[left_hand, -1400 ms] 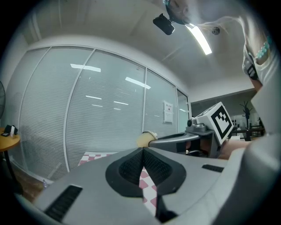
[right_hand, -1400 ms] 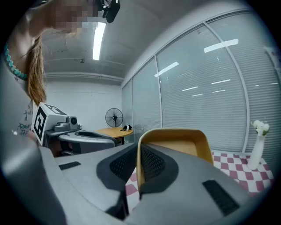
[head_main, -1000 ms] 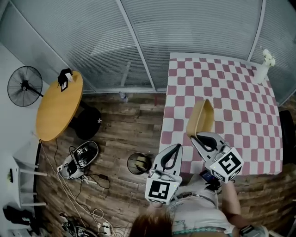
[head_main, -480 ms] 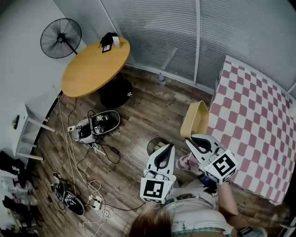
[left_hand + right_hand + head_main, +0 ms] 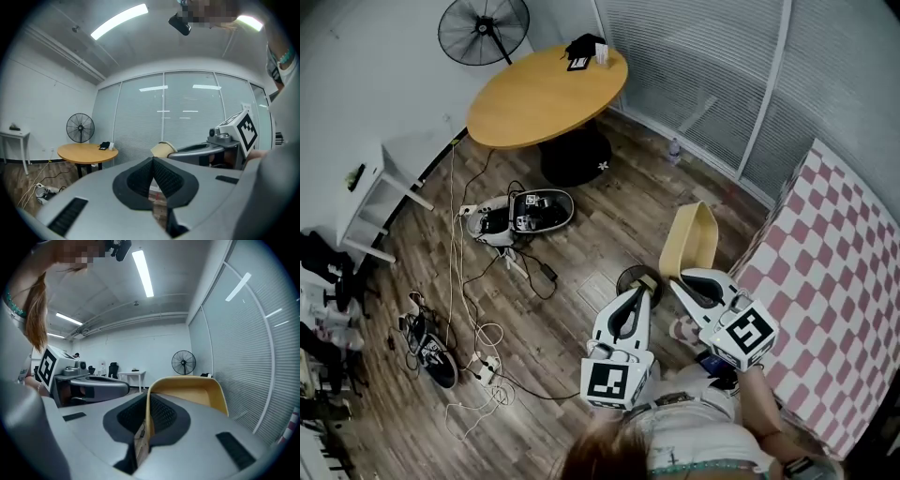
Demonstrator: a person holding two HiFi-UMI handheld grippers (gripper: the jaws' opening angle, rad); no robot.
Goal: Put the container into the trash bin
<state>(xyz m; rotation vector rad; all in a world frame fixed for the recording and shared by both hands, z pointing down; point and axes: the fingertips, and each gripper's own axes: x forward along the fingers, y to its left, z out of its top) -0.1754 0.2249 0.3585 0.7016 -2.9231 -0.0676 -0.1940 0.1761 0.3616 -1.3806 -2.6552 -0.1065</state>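
Note:
The container [image 5: 694,244] is a tan, shallow oval tray, standing on edge above the wood floor. My right gripper [image 5: 678,280] is shut on its rim; in the right gripper view the tan wall of the container [image 5: 190,393] runs between the closed pads of my right gripper [image 5: 147,401]. My left gripper [image 5: 642,296] is beside it, shut with nothing in it, and its own view shows the pads of the left gripper [image 5: 152,163] meeting. The trash bin [image 5: 629,277], small, dark and round, stands on the floor just beyond the left gripper's tip, partly hidden by it.
A checkered table [image 5: 839,253] is at the right. A round wooden table [image 5: 546,94] and a fan [image 5: 483,28] stand at the back. Cables and a power strip [image 5: 483,361] trail across the floor by an open case [image 5: 525,211]. A white side table [image 5: 382,183] is at the left.
Both grippers and the container have swung left, off the checkered table and over the wood floor by the trash bin. The right gripper's hold is unchanged.

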